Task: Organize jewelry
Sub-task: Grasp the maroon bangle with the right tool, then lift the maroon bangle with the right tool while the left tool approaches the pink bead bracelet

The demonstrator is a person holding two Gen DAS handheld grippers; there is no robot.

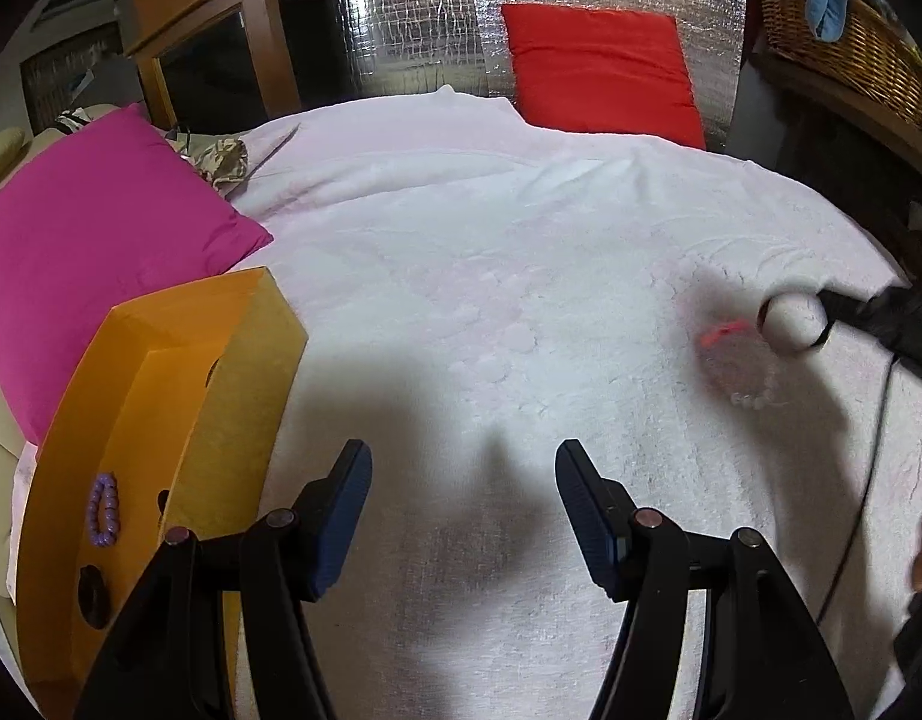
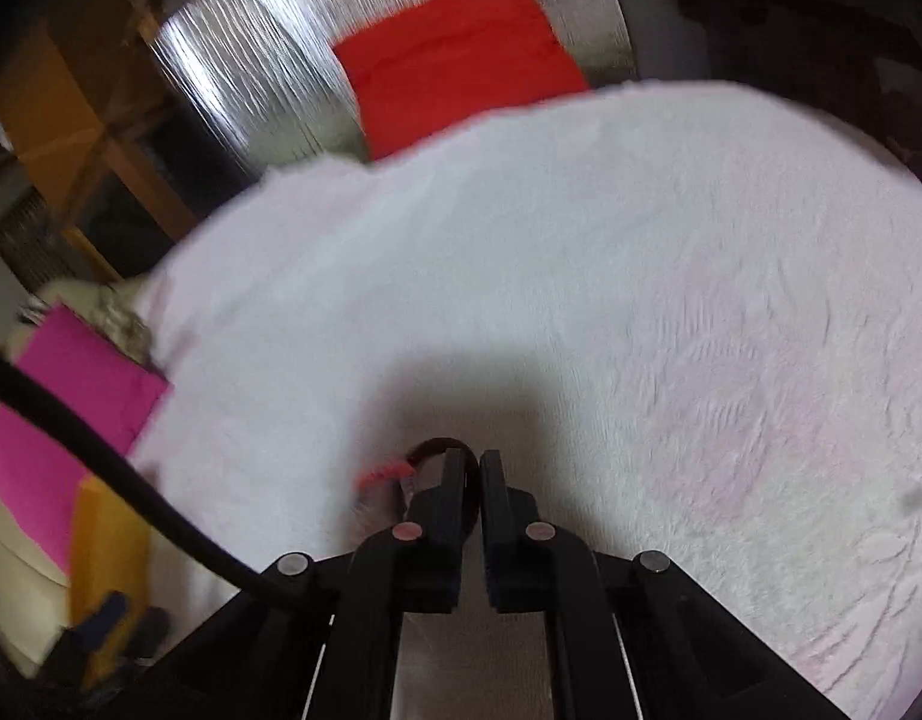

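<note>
The right gripper [image 2: 472, 468] is pinching a blurry red-and-clear bracelet [image 1: 738, 363] over the white blanket [image 1: 491, 252], well right of the orange box [image 1: 161, 396]. The left gripper [image 1: 464, 510] is sitting wide apart, empty. That bracelet's dangling, so a fast swing could probably fling it loose.

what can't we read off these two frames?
- Bracelet: motion-blurred in both views; right gripper is shut on it, its fingers covering part, so bead type is unreadable.
- Orange box: left wrist view, lower part behind the left gripper, whose jaws stand open; only a purple bracelet shows.
- Wicker basket: cut by the frame edge.
</note>
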